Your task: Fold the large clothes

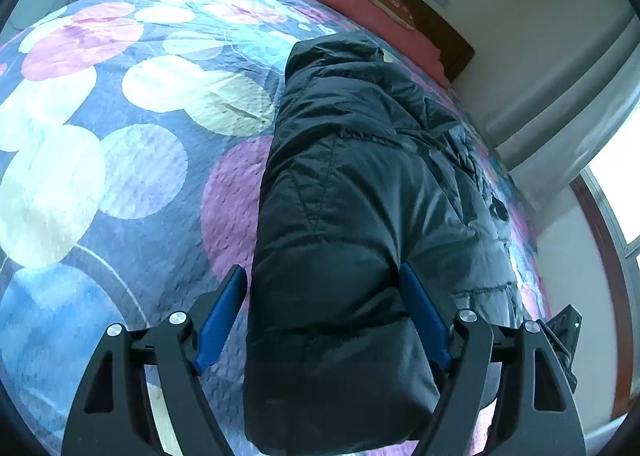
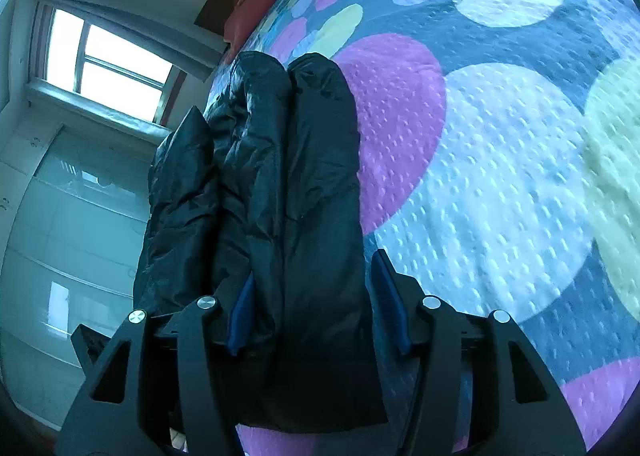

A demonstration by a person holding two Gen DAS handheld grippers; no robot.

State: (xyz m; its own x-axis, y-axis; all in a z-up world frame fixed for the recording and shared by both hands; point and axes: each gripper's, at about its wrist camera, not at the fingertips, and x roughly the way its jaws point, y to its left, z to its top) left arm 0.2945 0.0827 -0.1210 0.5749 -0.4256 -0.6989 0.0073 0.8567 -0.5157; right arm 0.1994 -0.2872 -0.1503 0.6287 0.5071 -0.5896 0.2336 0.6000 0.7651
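Note:
A black puffy jacket (image 1: 360, 196) lies folded lengthwise on a bed with a circle-patterned bedspread (image 1: 120, 136). My left gripper (image 1: 324, 280) stands with its blue pads wide apart on either side of one end of the jacket; the left pad (image 1: 222, 320) is clear of the fabric. In the right wrist view the jacket (image 2: 280, 196) runs away from me in thick folds. My right gripper (image 2: 312, 288) also straddles an end of it, jaws wide, with the fabric bulging between the blue pads (image 2: 390, 308).
A pink pillow (image 1: 372, 12) and a dark wooden headboard (image 1: 440, 28) are at the far end of the bed. A bright window (image 2: 108, 60) and grey cabinets (image 2: 72, 216) stand beside the bed. The bedspread (image 2: 500, 176) spreads wide to the right of the jacket.

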